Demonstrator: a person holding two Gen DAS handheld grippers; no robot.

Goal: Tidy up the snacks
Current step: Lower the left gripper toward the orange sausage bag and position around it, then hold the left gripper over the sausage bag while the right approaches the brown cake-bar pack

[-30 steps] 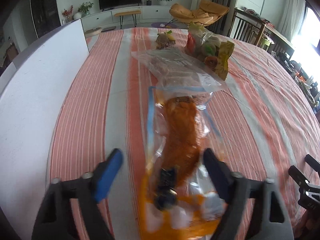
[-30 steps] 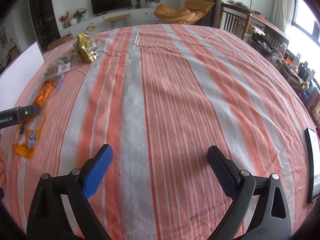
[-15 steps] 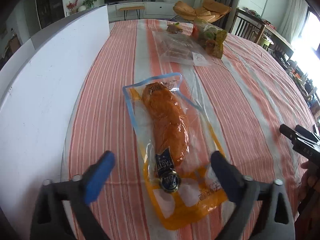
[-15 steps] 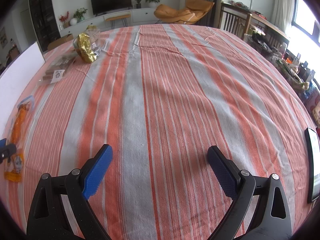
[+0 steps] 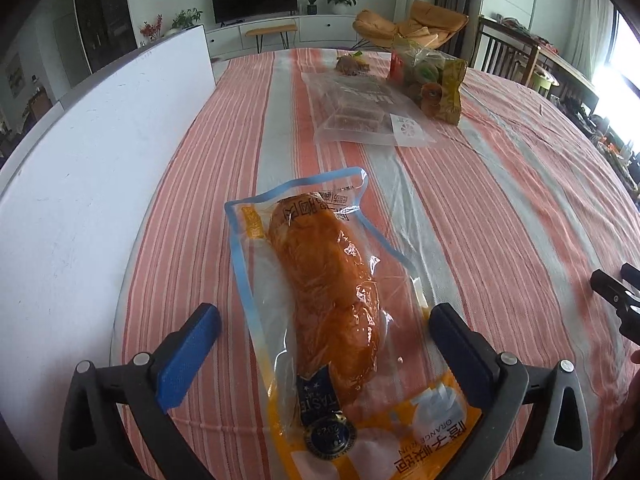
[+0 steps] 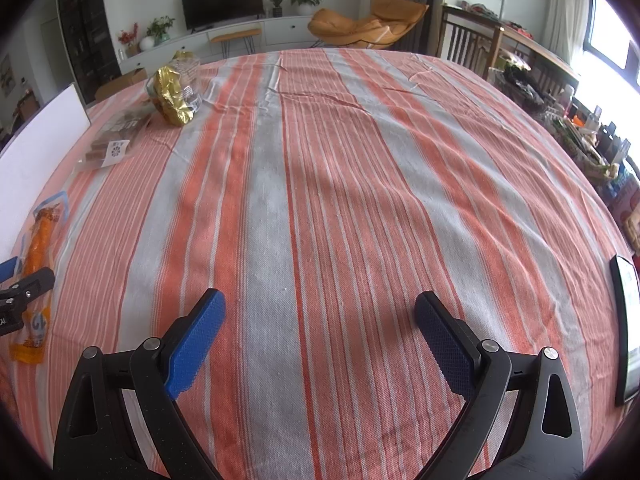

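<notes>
An orange bread loaf in a clear pack (image 5: pixel 324 280) lies flat on the striped tablecloth (image 5: pixel 500 208), close beside the white board (image 5: pixel 88 168). My left gripper (image 5: pixel 324 316) hovers over the pack's near end. Its jaws are opening, with the pack lying between them and neither pad touching it. The same pack (image 6: pixel 38 248) shows at the far left of the right wrist view. My right gripper (image 6: pixel 320 312) is open over bare cloth with nothing between its fingers. Farther back lie a clear bag of brown bars (image 5: pixel 360 108) and a gold-edged bag of mixed sweets (image 5: pixel 430 80).
A small wrapped snack (image 5: pixel 352 64) sits behind the bar bag. A dark framed flat object (image 6: pixel 626 320) lies at the table's right edge. Chairs and a loaded side table stand beyond the far right. The wide middle of the tablecloth (image 6: pixel 340 184) carries nothing.
The bread pack left the left gripper and now lies flat on the cloth. The left jaws spread wider and the gripper drew back from it. The right gripper stayed still.
</notes>
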